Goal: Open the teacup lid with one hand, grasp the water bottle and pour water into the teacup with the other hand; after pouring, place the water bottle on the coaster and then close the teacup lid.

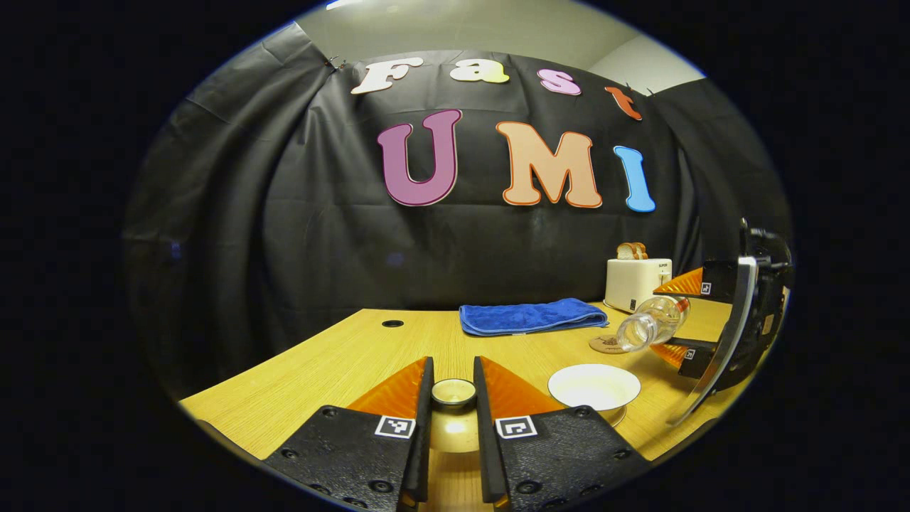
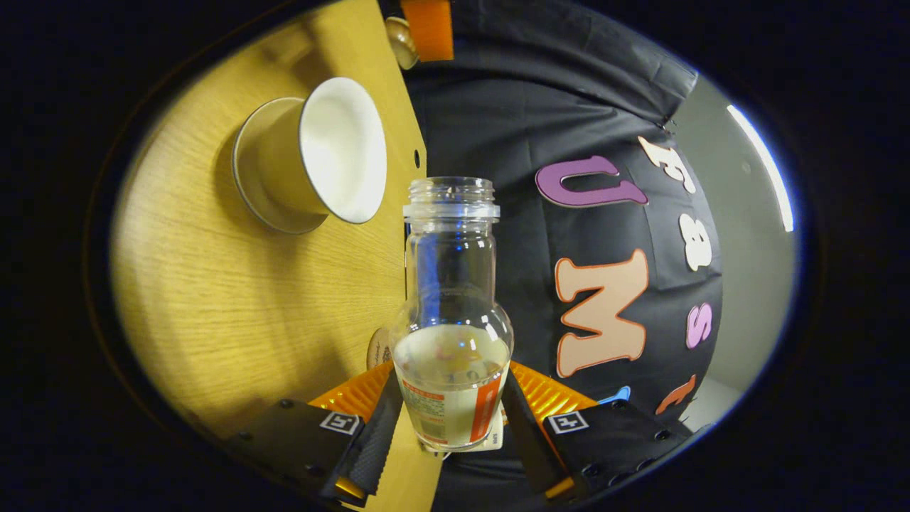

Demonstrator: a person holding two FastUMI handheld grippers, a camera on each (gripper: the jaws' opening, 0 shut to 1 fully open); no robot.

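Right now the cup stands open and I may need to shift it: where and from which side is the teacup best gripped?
Take the teacup on its narrower lower body, above the foot, with the tool coming level from the side. The wall flares to a wide rim, where a grip would likely slip. Approach from the side away from the tilted water bottle.

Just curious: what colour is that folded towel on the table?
Blue. The towel shows best in the left gripper view, lying on the table.

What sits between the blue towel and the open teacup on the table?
In the left gripper view, the round coaster lies between the blue towel and the teacup; the tilted water bottle hangs just above it.
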